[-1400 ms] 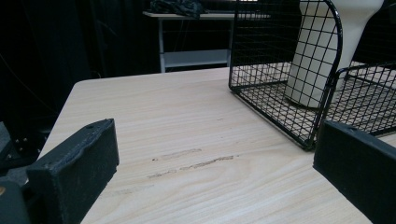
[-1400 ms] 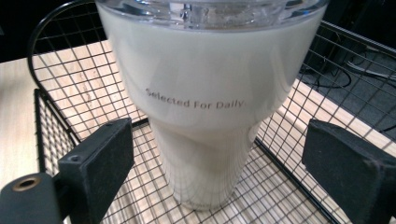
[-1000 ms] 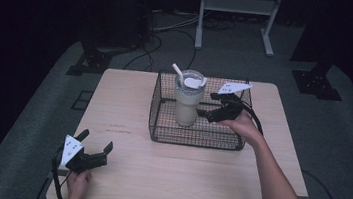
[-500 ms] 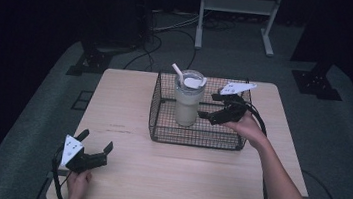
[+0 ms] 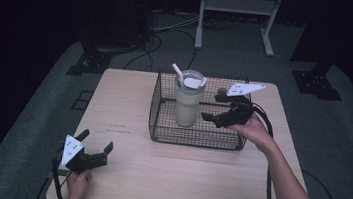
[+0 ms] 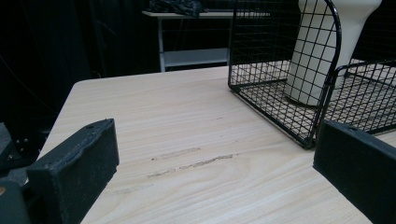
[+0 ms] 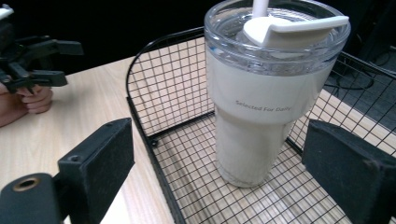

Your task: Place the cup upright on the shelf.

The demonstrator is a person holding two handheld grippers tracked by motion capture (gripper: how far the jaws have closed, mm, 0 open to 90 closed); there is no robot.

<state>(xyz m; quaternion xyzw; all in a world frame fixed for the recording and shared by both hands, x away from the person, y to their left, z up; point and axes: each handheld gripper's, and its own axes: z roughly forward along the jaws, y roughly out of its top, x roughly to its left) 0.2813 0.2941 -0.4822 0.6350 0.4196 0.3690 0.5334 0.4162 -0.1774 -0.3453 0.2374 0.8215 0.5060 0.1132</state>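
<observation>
A cream tumbler (image 5: 187,102) with a clear lid and a white straw stands upright at the left of a black wire basket (image 5: 194,144) on the wooden table (image 5: 128,109). My right gripper (image 5: 212,104) hovers open inside the basket, just right of the tumbler and apart from it. In the right gripper view the tumbler (image 7: 261,93) stands between and beyond the wide-apart jaws of that gripper (image 7: 222,140). My left gripper (image 5: 95,139) rests open near the table's front left corner, holding nothing. In the left gripper view, that gripper (image 6: 217,154) faces bare wood, with the basket (image 6: 280,70) and tumbler (image 6: 327,46) further off.
A metal stand (image 5: 235,5) and cables (image 5: 157,32) lie on the dark floor behind the table. The right gripper's cable (image 5: 271,155) trails along the forearm. Bare wood lies between the basket and the left gripper.
The right gripper has drifted slightly to the right inside the basket. The left gripper and the tumbler have not moved.
</observation>
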